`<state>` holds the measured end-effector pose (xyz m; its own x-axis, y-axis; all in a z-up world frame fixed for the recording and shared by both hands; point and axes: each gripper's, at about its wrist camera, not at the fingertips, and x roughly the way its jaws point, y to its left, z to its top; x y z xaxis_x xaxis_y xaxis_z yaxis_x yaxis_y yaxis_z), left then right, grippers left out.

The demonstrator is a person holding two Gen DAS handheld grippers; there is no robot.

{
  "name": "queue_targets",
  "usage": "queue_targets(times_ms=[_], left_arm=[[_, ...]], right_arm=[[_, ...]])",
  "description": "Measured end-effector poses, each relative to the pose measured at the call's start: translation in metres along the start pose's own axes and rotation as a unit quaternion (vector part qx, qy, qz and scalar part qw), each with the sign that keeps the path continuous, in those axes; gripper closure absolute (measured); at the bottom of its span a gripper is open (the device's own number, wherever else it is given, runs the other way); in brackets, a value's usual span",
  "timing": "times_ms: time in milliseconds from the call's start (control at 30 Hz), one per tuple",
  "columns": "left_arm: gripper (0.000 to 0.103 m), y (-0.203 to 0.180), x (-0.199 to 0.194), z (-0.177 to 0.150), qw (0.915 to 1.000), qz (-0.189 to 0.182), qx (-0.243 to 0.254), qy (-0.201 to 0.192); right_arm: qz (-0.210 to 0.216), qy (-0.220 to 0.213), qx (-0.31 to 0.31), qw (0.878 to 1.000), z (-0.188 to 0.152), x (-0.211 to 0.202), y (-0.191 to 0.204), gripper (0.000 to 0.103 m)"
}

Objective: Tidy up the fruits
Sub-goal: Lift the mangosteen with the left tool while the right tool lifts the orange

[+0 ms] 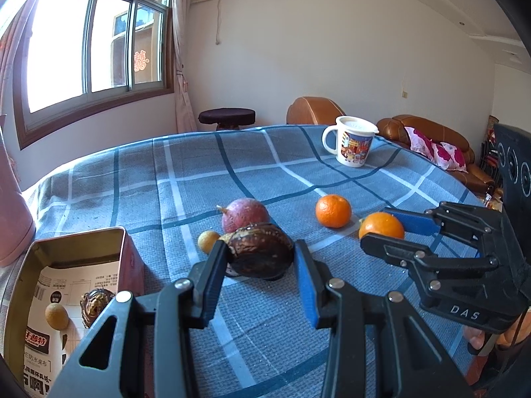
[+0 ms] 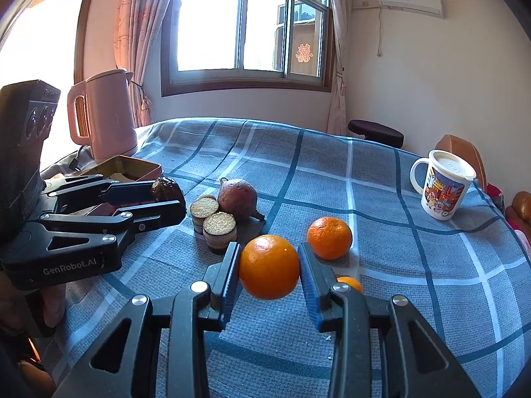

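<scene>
Both grippers are loaded: the left gripper [image 1: 260,258] clamps a dark wrinkled fruit [image 1: 259,252] at lower centre, the right gripper [image 2: 268,267] pinches an orange [image 2: 268,267]. The round orange could squirt out; the tin box [image 1: 20,298] waits lower left.

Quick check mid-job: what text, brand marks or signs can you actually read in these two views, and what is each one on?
"DAS": right hand-held gripper, on its body, left wrist view.
"GenRobot.AI": left hand-held gripper, on its body, right wrist view.
Red double-happiness sign: stuck on the window.
Printed sheet in the tin: Chinese text, too distorted to read reliably.
Mug: cartoon print, no readable words.
Air conditioner: no legible marking.
</scene>
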<state>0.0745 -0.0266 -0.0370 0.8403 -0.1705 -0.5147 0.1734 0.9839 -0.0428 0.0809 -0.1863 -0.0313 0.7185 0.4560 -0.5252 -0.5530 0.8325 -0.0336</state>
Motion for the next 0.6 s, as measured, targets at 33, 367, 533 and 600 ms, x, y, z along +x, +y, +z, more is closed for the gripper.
queue_targets(times_ms=[33, 367, 533, 600], left_arm=[[0.061, -0.001, -0.001, 0.0, 1.0, 0.0, 0.001, -0.002], [0.061, -0.002, -0.012, 0.0, 0.9994, 0.004, 0.005, -0.033], [0.061, -0.003, -0.017, -0.001, 0.999, 0.007, 0.006, -0.044], [0.061, -0.003, -0.018, -0.002, 0.9988, 0.007, 0.007, -0.047]], right_arm=[[0.0, -0.003, 0.0, 1.0, 0.0, -0.001, 0.0, 0.066], [-0.003, -0.028, -0.005, 1.0, 0.0, -0.01, 0.003, 0.066], [-0.004, -0.035, -0.006, 0.999, 0.001, -0.012, 0.003, 0.066], [-0.004, -0.039, -0.005, 0.999, 0.0, -0.014, 0.003, 0.066]])
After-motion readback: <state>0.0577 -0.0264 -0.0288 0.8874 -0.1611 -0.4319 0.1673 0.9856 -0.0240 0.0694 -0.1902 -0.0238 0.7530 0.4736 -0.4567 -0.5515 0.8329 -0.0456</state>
